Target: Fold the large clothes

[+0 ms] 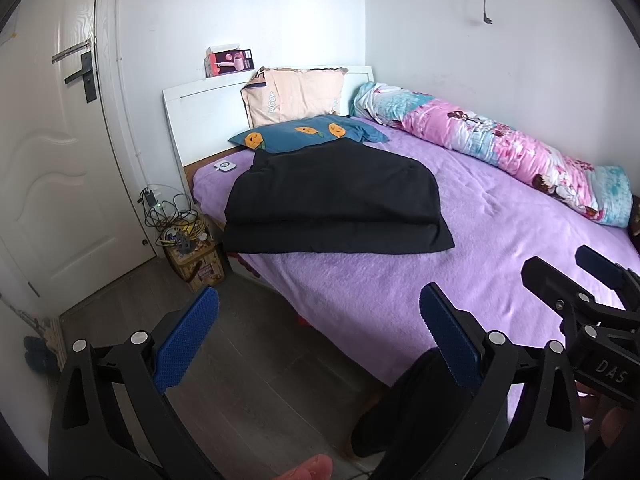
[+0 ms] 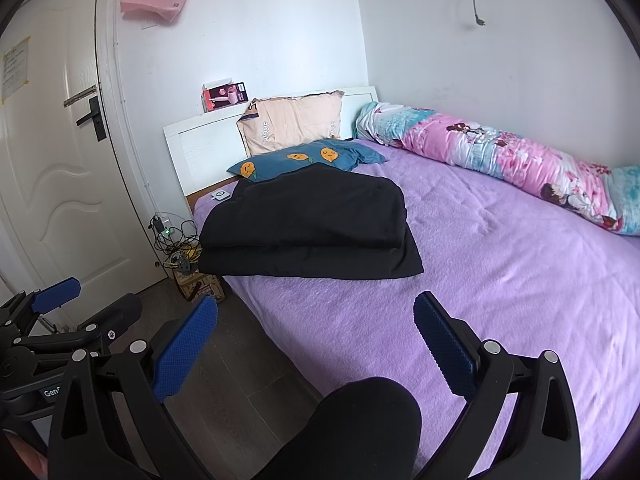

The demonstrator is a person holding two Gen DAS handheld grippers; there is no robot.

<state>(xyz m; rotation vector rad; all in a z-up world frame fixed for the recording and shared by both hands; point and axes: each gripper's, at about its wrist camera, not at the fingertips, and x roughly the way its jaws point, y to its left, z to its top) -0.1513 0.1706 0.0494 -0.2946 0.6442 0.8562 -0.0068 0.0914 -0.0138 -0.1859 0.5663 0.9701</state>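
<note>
Lying folded on the far left part of the purple bed [image 1: 460, 272], the black garment [image 1: 332, 204] touches a blue pillow [image 1: 304, 134] beyond it. The left gripper [image 1: 320, 340] and right gripper [image 2: 316, 344] hover near, jaws wide apart and empty. A dark shape, perhaps the person's knee [image 2: 352, 432], shows low.

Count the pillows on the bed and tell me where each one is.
2. A peach pillow leans upright against the white headboard. A teal pillow with orange fruit faces lies flat before it, its near edge tucked under the folded black garment. Others may be hidden.
</note>
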